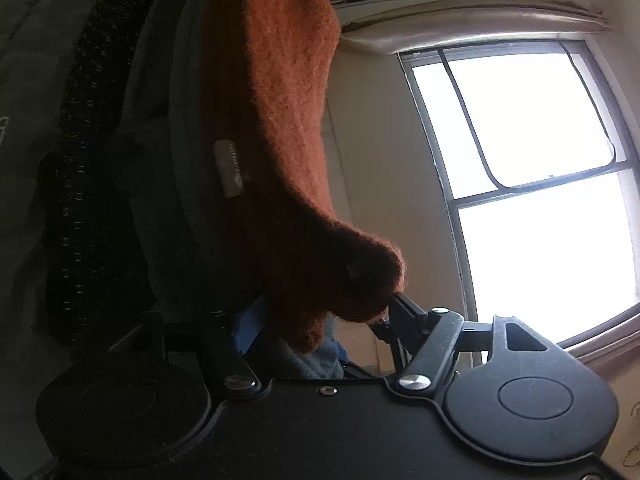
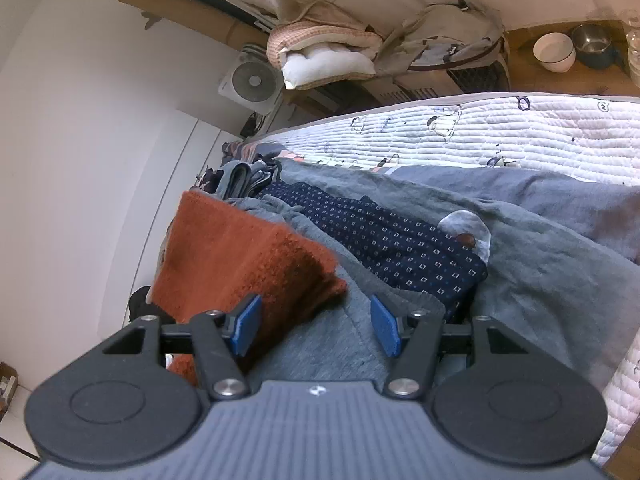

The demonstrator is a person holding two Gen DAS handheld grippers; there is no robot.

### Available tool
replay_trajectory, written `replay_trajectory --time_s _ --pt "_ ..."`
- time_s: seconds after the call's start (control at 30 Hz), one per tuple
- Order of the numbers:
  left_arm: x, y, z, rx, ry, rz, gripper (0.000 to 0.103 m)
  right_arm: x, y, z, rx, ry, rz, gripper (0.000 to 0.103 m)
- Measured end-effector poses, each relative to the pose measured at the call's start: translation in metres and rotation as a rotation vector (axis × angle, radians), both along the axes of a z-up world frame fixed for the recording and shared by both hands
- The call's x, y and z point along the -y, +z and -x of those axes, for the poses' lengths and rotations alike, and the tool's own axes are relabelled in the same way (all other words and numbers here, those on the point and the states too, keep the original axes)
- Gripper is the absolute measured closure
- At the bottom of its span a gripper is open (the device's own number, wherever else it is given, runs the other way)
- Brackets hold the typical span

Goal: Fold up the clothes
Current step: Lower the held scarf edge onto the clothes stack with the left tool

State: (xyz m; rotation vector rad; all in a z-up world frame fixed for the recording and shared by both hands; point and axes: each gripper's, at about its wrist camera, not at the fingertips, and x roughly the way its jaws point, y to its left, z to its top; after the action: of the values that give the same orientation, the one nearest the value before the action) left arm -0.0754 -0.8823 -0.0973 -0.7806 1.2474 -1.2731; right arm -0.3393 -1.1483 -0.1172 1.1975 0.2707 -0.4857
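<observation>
On my left wrist view, the left gripper [image 1: 320, 320] pinches a corner of the rust-orange knit sweater [image 1: 280, 100], which hangs beside the window [image 1: 528, 168]. On my right view, the right gripper [image 2: 316, 324] gapes wide over grey cloth [image 2: 320, 344]; the sweater drapes beside a dotted navy garment [image 2: 384, 240] on the bed [image 2: 520, 136].

Bed with white quilted cover [image 2: 520, 136], grey blanket [image 2: 540, 240], navy patterned garment [image 2: 400, 240], rust knit [image 2: 240, 248]

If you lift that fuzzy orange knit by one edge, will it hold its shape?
Probably not: the orange knit already droops from the left gripper, so it looks floppy. Its fuzzy surface likely grips rather than slips. It seems fairly thick, perhaps slightly heavy.
</observation>
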Motion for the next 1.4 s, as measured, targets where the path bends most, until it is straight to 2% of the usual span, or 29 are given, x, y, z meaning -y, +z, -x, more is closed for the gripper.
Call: replay_trajectory --time_s 0.2,0.37,0.67,0.77,0.8,0.83,0.97,1.0,1.27,1.4 --pt "0.002 -0.005 -0.003 -0.019 -0.003 0.001 0.032 -0.001 0.0 0.001 0.002 -0.001 0.0 0.043" --pt "-0.01 -0.011 -0.008 -0.07 0.054 0.024 0.032 -0.001 -0.002 0.0 0.005 -0.002 -0.006 0.043" --pt "0.006 -0.011 -0.009 -0.067 0.04 0.02 0.032 -0.002 -0.002 0.0 0.011 -0.005 -0.012 0.043" --pt "0.004 -0.01 -0.009 -0.043 0.055 0.024 0.056 -0.002 -0.002 0.0 0.011 -0.006 -0.013 0.043" --pt "0.005 -0.008 -0.01 -0.027 0.059 0.012 0.069 -0.002 -0.001 0.0 0.012 -0.006 -0.013 0.043" --pt "0.006 -0.006 -0.011 -0.011 0.063 -0.001 0.074 -0.002 -0.001 0.0 0.013 -0.006 -0.015 0.043" --pt "0.002 0.007 -0.015 0.025 0.058 -0.004 0.082 -0.004 0.002 0.0 0.021 -0.002 -0.011 0.043" --pt "0.0 0.011 -0.016 0.036 0.055 -0.006 0.087 -0.005 0.003 0.0 0.023 0.0 -0.009 0.043" --pt "-0.014 0.043 -0.027 0.119 0.029 -0.024 0.088 -0.01 0.013 0.001 0.042 0.015 0.009 0.043" --pt "-0.013 0.037 -0.025 0.147 0.013 -0.067 0.088 -0.013 0.018 0.001 0.052 0.023 0.018 0.043"
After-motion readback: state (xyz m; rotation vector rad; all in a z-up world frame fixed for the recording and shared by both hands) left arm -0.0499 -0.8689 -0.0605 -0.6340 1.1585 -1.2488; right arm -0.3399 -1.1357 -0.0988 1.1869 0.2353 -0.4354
